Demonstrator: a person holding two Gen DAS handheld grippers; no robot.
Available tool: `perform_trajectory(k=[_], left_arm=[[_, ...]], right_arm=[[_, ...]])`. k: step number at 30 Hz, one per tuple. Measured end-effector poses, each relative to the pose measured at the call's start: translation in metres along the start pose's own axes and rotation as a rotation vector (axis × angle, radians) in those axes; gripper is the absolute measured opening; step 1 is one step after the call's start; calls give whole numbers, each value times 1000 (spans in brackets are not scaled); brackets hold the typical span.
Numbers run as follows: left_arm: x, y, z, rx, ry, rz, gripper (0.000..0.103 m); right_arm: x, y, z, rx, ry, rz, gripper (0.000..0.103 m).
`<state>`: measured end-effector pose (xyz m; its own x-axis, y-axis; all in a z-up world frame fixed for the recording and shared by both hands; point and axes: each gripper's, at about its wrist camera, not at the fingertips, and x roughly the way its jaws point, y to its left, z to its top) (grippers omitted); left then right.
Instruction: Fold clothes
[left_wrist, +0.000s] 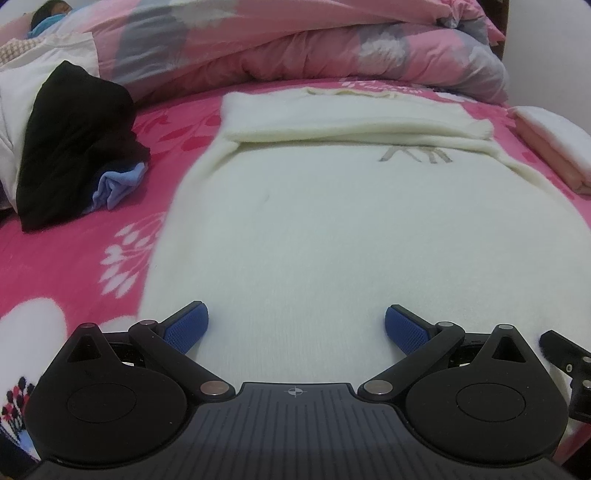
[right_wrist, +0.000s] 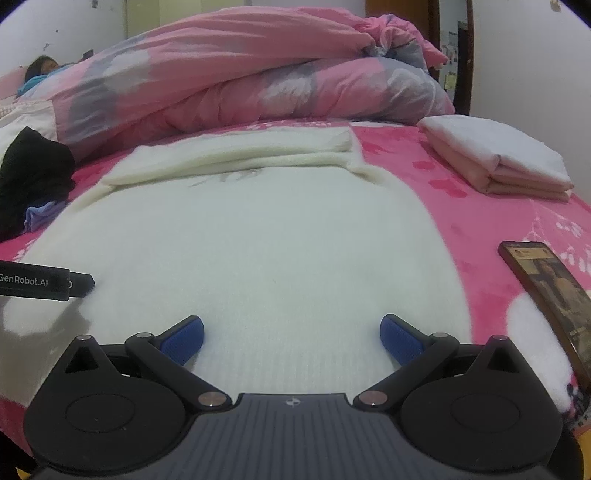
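Both tools, left tool (left_wrist: 295, 326) and right tool (right_wrist: 291, 334), stand open and empty at the cream garment's (left_wrist: 314, 229) near hem, its length running away toward the folded sleeves (left_wrist: 351, 118).

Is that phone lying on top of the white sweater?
No, the phone lies on the pink blanket beside the white sweater, off its right edge.

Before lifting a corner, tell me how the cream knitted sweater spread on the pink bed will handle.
The cream knitted sweater would probably flop and drape, since it lies flat with a soft sleeve folded across its top. Its fuzzy knit should grip rather than slip. It looks thick, so one lifted corner would likely drag the rest behind.
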<state>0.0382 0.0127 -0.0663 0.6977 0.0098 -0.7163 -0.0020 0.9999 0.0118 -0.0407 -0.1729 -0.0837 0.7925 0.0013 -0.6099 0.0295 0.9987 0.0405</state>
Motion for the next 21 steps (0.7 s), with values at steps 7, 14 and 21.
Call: perform_trajectory(k=[7, 14, 21], left_arm=[[-3, 1, -5, 13, -12, -8, 103], [-5, 2, -13, 44, -62, -25, 103], [-21, 21, -2, -2, -71, -104, 103]], right_arm=[[-7, -1, -11, -40, -66, 5, 103], [-7, 1, 43, -73, -79, -9, 103], [94, 10, 128, -79, -43, 97, 103]])
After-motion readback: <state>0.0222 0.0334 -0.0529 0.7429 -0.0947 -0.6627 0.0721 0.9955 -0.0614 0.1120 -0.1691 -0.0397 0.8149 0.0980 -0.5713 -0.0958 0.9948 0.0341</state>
